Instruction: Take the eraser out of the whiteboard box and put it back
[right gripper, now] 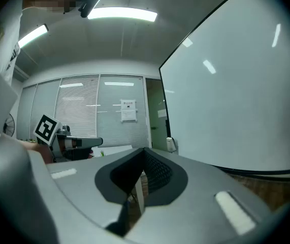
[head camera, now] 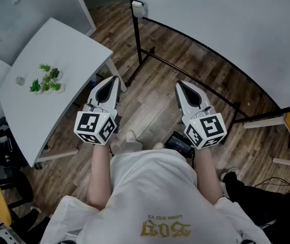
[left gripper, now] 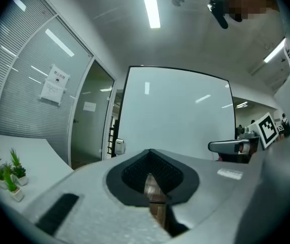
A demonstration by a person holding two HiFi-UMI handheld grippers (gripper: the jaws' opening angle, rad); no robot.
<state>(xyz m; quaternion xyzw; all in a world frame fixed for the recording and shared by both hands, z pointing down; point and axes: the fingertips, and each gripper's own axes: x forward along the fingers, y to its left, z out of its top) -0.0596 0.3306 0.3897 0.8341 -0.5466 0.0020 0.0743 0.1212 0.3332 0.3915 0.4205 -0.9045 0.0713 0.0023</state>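
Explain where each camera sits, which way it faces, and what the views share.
Head view: on the person's head, looking steeply down at the floor, white table, left gripper, right gripper and forearms.
Left gripper view: on the left gripper, facing the whiteboard level; its shut jaws show.
Right gripper view: on the right gripper, facing the blinds, whiteboard at right; its shut jaws show.
Shared: all three show the whiteboard.

Two claws, left claw (head camera: 115, 79) and right claw (head camera: 180, 85); one whiteboard (head camera: 226, 24); one white table (head camera: 63, 47)
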